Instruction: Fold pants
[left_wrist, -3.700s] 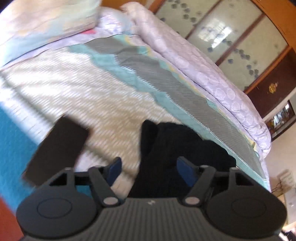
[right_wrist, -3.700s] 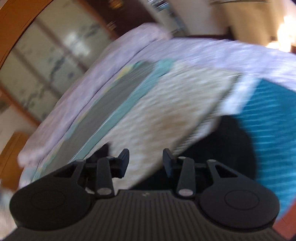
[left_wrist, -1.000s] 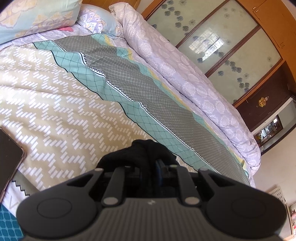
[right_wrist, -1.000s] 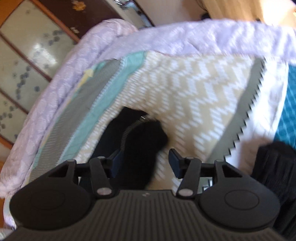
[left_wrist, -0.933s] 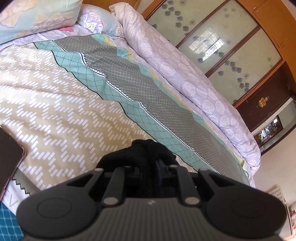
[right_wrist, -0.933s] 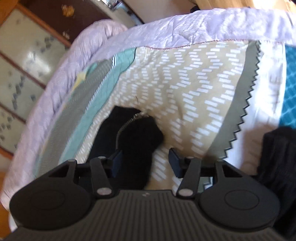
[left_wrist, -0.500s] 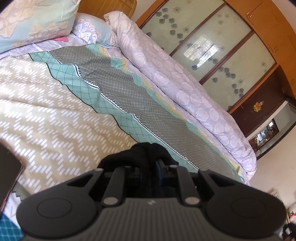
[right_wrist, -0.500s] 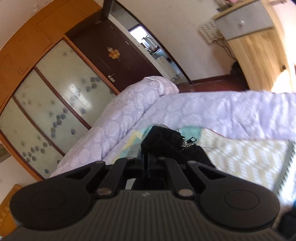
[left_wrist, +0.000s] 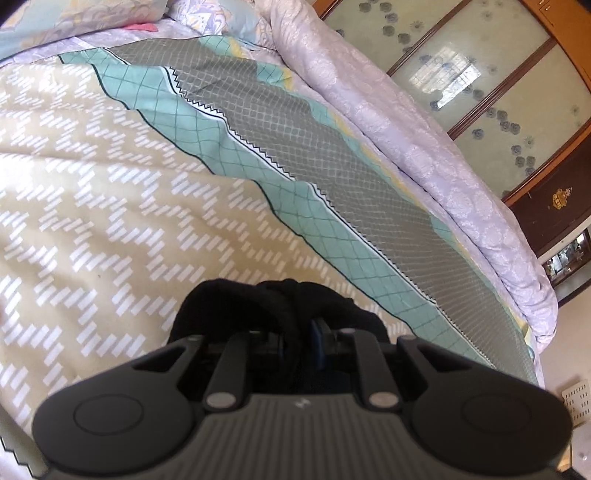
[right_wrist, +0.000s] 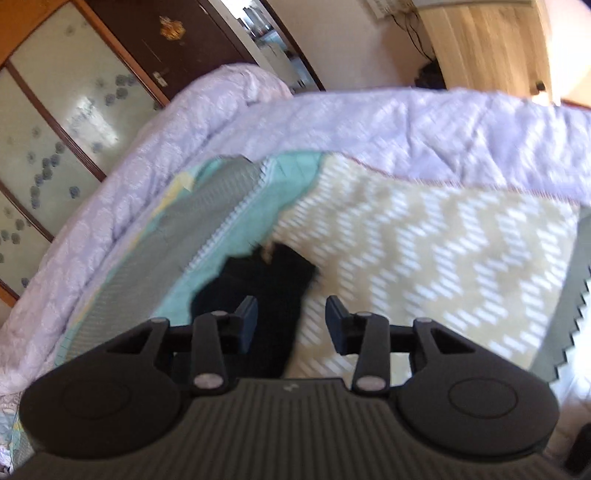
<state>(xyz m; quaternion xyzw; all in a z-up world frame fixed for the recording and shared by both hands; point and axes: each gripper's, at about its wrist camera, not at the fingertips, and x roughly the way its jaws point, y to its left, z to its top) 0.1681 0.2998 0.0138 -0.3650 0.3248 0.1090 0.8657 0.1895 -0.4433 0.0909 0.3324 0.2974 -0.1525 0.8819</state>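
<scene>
A wide bed covered by a patterned bedspread (left_wrist: 110, 192) of beige cloth with white dashes, bordered by teal and grey grid bands, spreads ahead of both grippers. A pale lilac quilted duvet (left_wrist: 424, 147) lies rolled along the bed's far edge, up and to the right of the left gripper; in the right wrist view the same duvet (right_wrist: 424, 129) wraps the far side and the left. Behind it stands a wooden wardrobe with frosted, flower-printed glass doors (left_wrist: 480, 74), with a dark brown door beside it.

The black fabric pants (left_wrist: 258, 306) lie bunched on the bedspread, right at the left gripper's fingertips. The left gripper (left_wrist: 301, 338) is clamped tight on a fold of this cloth, its blue pads almost meeting around it.

In the blurred right wrist view the pants (right_wrist: 266, 291) sit just ahead and slightly left of centre. The right gripper (right_wrist: 291, 323) has its jaws opening; dark cloth shows between them, nearer the left pad, and neither pad presses on it.
</scene>
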